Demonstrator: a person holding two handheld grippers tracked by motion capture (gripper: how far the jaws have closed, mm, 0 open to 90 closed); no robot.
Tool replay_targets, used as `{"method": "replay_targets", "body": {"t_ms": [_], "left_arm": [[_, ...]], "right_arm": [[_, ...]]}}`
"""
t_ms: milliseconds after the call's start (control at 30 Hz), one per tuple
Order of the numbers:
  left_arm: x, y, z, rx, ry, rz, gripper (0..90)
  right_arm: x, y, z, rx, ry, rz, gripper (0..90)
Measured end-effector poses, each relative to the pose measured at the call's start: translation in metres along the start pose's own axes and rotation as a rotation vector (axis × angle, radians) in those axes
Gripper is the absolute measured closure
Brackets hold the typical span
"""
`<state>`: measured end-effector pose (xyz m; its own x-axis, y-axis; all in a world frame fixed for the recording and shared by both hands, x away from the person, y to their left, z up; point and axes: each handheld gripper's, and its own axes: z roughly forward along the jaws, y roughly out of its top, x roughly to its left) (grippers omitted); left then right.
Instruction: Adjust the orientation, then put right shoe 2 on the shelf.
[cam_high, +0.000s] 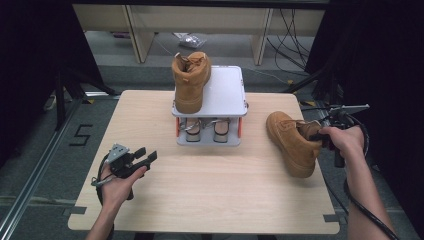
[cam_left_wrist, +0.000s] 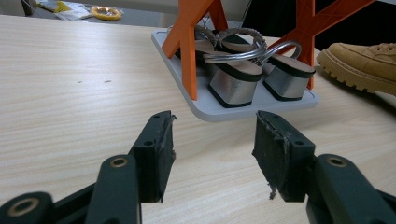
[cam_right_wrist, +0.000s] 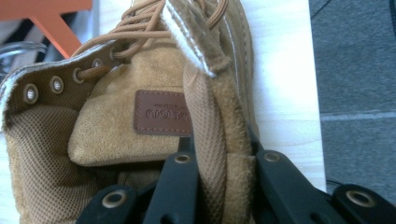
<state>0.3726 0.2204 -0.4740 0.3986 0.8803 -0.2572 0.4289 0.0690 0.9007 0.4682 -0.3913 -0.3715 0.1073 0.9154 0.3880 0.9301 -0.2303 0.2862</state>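
A tan suede boot (cam_high: 294, 142) lies tilted on the right side of the wooden table (cam_high: 210, 200). My right gripper (cam_high: 320, 139) is shut on that boot's ankle collar (cam_right_wrist: 219, 168), one jaw inside the opening and one outside. A matching boot (cam_high: 190, 81) stands upright on the top shelf of a small grey rack (cam_high: 227, 92) with orange struts. A pair of silver block-heeled sandals (cam_left_wrist: 247, 72) sits on the rack's lower shelf. My left gripper (cam_high: 146, 157) rests low at the table's left, open with nothing between its fingers (cam_left_wrist: 154, 154), pointing toward the rack.
The table's right edge (cam_high: 327, 190) runs close under the held boot. Beyond the far edge are table legs and cables (cam_high: 290, 30) on a grey floor. A number marking (cam_high: 81, 134) is on the floor at the left.
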Motion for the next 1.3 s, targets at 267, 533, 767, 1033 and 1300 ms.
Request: {"method": "replay_targets", "body": {"t_ms": [267,533,767,1033,1300], "left_arm": [[-0.001,-0.001,-0.003,-0.005,-0.001,0.001,46.6],[0.001,-0.002,-0.006,-0.006,0.018,-0.008,46.6],[0.0,-0.001,-0.004,-0.015,-0.001,-0.005,46.6],[-0.001,-0.002,-0.008,-0.006,0.011,-0.002,46.7],[0.0,-0.002,-0.008,-0.008,0.014,-0.002,46.7]], "right_arm": [[0.006,0.002,-0.006,-0.038,0.051,0.053,83.9],[0.007,0.008,-0.005,-0.078,0.074,0.04,83.9],[0.009,0.005,-0.005,-0.105,0.116,0.038,83.8],[0.02,0.003,-0.004,-0.108,0.141,0.072,83.8],[0.026,0.005,-0.008,-0.14,0.171,0.052,83.8]]}}
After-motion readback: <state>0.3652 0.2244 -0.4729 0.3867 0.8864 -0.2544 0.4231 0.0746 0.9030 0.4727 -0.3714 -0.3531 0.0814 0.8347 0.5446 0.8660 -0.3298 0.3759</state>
